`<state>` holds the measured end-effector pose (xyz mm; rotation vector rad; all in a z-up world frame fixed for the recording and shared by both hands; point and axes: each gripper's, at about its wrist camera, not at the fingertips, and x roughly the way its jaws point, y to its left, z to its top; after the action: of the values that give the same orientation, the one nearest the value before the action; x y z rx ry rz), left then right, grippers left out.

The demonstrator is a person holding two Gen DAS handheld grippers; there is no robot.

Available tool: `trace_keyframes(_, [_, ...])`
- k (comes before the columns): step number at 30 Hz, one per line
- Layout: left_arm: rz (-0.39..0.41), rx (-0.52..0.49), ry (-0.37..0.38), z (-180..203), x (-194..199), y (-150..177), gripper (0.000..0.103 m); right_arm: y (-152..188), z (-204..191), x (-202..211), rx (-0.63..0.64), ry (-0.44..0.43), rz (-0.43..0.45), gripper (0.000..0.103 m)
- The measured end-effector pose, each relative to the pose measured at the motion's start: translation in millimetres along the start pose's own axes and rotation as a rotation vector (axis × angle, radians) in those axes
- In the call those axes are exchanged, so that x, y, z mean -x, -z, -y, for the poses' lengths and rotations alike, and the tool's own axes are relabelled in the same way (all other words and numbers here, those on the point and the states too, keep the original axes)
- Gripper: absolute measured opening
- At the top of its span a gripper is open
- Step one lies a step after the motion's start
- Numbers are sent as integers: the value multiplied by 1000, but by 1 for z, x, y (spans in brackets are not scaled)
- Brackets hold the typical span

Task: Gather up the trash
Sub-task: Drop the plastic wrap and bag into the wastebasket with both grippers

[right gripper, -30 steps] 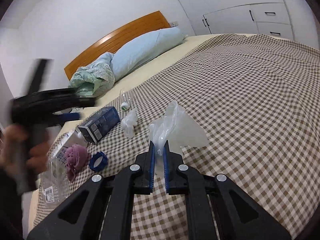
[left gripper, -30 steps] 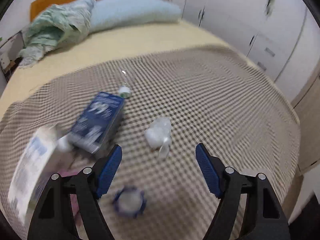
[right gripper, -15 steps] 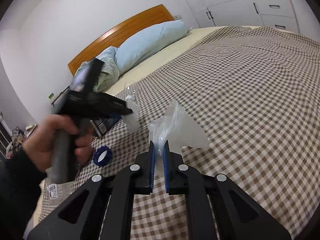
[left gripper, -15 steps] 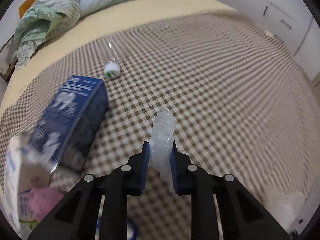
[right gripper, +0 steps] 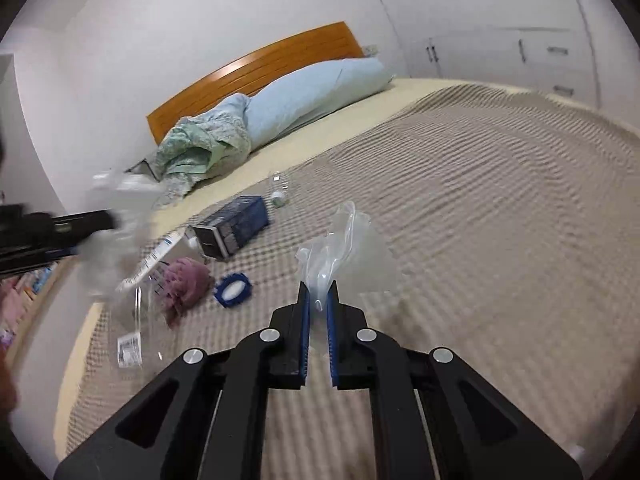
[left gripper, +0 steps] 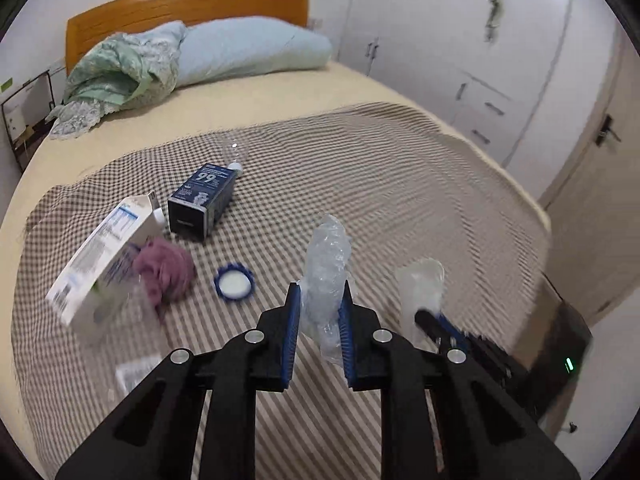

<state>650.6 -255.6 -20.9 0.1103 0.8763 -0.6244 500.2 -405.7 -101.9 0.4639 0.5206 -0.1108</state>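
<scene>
Brown-and-cream checked bedcover [left gripper: 400,200]; dark blue box [left gripper: 202,200] with white print; mauve crumpled cloth [left gripper: 166,270]; blue-rimmed white lid [left gripper: 235,282]; pale blue pillow [left gripper: 248,50]; orange wooden headboard [left gripper: 192,0]

place: home bedroom | signs: bed [left gripper: 280,112], pillow [left gripper: 248,50], wooden headboard [left gripper: 192,0], wardrobe [left gripper: 440,40]

The only print that reads clearly is a large white "99" on the top face of the dark blue rectangular cardboard box [left gripper: 204,196] lying on the checked bedspread; the smaller white lines around that number are too fine to make out. The white carton with blue printed panels [left gripper: 106,260] beside it carries rows of text, but blur makes them illegible. A small white label [right gripper: 129,352] on clear plastic is likewise unreadable.
</scene>
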Motion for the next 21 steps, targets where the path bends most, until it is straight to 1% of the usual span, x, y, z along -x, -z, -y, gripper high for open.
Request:
trace_keyframes(1, [13, 1, 32, 10, 16, 11, 16, 5, 8, 18, 21, 14, -2, 8])
trace_keyframes(3, [22, -9, 73, 30, 34, 30, 16, 18, 30, 50, 92, 76, -27, 8])
trace_keyframes(4, [27, -9, 99, 40, 40, 40, 16, 28, 47, 67, 120, 110, -56, 8])
trace_keyframes(5, [30, -9, 145, 57, 47, 54, 16, 40, 70, 85, 106, 121, -89, 8])
trace_keyframes(7, [21, -13, 197, 77, 43, 70, 16, 63, 115, 121, 43, 155, -140, 8])
trace_keyframes(9, [-15, -22, 266, 111, 28, 97, 16, 90, 158, 155, -13, 219, -186, 8])
trace_keyframes(10, [-48, -24, 289, 126, 17, 109, 16, 104, 180, 169, -30, 252, -217, 8])
trace_keyframes(11, [-114, -31, 314, 152, -5, 131, 16, 119, 202, 178, -55, 281, -256, 8])
trace_keyframes(13, [-190, -65, 321, 182, -34, 157, 16, 148, 240, 185, -111, 300, -345, 8])
trace_keyframes(15, [-272, -101, 326, 215, -66, 190, 16, 176, 272, 182, -168, 309, -415, 8])
trace_keyframes(17, [-341, -112, 327, 236, -93, 212, 16, 204, 300, 164, -198, 306, -483, 8])
trace_keyframes(19, [-402, -127, 326, 250, -117, 229, 16, 228, 323, 134, -208, 319, -553, 8])
trace_keyframes(21, [-442, -149, 310, 260, -141, 241, 16, 242, 339, 108, -211, 324, -586, 8])
